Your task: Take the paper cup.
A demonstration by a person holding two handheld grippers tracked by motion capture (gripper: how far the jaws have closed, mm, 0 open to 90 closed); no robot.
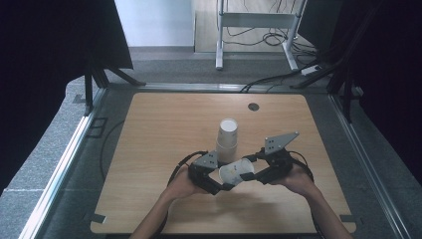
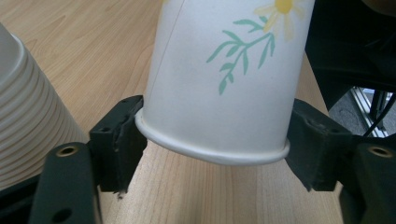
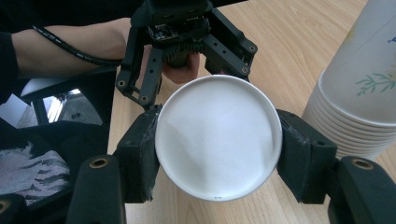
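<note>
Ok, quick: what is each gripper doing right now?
Left gripper: shut on the paper cup at its rim.
Right gripper: shut on the same cup's base end.

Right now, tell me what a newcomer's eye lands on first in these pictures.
First, the white paper cup held on its side above the near middle of the wooden table, clamped from both ends: the left hand-held gripper at its rim, the right hand-held gripper at its base. Just behind it stands an upside-down stack of cups with a printed leaf sprig.
</note>
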